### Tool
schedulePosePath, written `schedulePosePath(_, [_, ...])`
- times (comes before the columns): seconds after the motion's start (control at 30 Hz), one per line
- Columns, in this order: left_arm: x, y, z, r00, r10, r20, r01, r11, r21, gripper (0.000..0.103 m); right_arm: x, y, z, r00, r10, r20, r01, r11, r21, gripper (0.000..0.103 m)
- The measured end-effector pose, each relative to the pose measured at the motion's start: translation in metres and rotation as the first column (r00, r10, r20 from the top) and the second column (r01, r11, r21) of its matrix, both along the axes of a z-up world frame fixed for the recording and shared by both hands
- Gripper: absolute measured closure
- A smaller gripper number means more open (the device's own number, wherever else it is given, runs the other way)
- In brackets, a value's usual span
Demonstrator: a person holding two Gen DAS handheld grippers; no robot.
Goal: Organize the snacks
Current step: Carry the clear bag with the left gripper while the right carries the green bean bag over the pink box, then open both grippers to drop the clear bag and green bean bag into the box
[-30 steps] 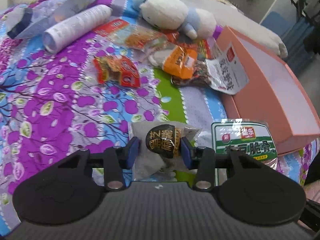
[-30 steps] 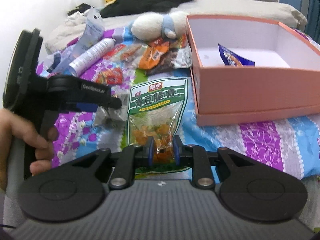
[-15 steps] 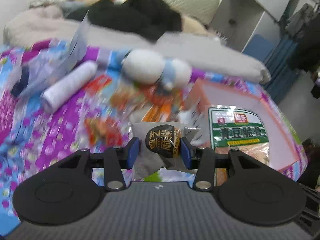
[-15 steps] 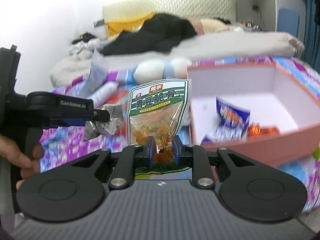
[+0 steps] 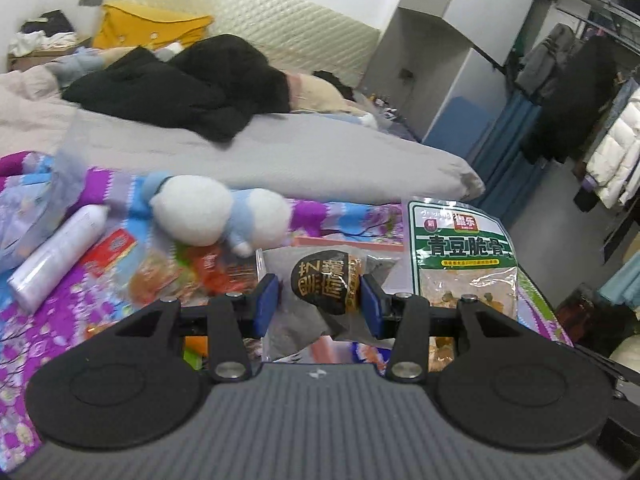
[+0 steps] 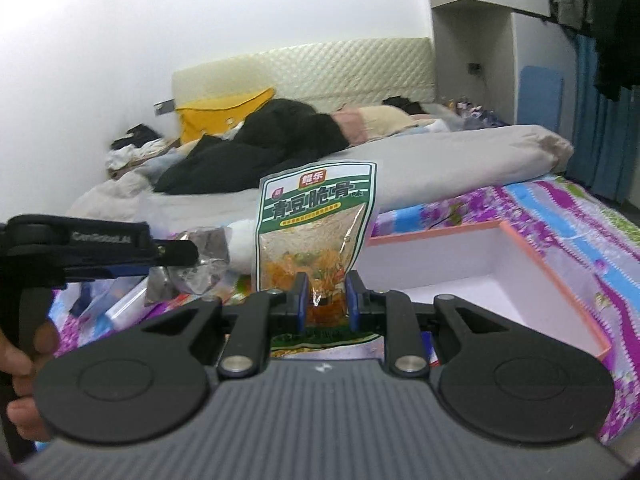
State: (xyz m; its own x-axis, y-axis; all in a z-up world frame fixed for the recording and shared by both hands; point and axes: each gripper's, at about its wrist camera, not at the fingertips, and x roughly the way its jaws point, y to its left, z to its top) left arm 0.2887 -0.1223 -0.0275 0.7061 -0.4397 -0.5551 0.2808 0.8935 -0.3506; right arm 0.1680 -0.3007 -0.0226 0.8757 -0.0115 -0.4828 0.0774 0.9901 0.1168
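Both packs have come up off the bed. My left gripper (image 5: 320,300) jaws clamp the grey pack (image 5: 324,286), my right gripper (image 6: 327,300) jaws pinch the green pack (image 6: 316,220), both just beside the pink box (image 6: 460,280).

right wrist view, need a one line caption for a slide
Right gripper shut on a green snack pouch, held upright beside the open pink box on the bed.

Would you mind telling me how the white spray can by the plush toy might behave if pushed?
The white spray can lies on its side, so it would likely roll. The quilt looks soft, which may damp that.
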Motion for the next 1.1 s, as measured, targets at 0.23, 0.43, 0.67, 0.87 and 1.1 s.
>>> schedulePosePath(0.23, [0.018,-0.052,-0.014,0.997,-0.065,-0.038,0.066,0.998,0.02,0.053,0.009,-0.04,-0.015,0.996,-0.078,-0.041,0.079,0.997,0.023,0.081])
schedulePosePath(0.43, [0.043,-0.092,-0.05,0.987,-0.113,-0.115,0.12,0.991,0.053,0.053,0.023,-0.066,-0.045,0.987,-0.102,-0.121,0.104,0.995,0.011,0.081])
schedulePosePath(0.67, [0.067,-0.134,-0.097,0.968,-0.156,-0.197,0.185,0.974,0.133,0.053,0.043,-0.089,-0.094,0.968,-0.114,-0.225,0.124,0.992,0.031,0.081])
schedulePosePath(0.87, [0.078,-0.146,-0.125,0.954,-0.164,-0.249,0.209,0.964,0.165,0.053,0.053,-0.099,-0.124,0.947,-0.119,-0.298,0.135,0.99,0.036,0.079])
schedulePosePath(1.1, [0.079,-0.146,-0.129,0.954,-0.151,-0.258,0.204,0.96,0.194,0.029,0.055,-0.111,-0.134,0.942,-0.116,-0.315,0.153,0.984,0.095,0.055])
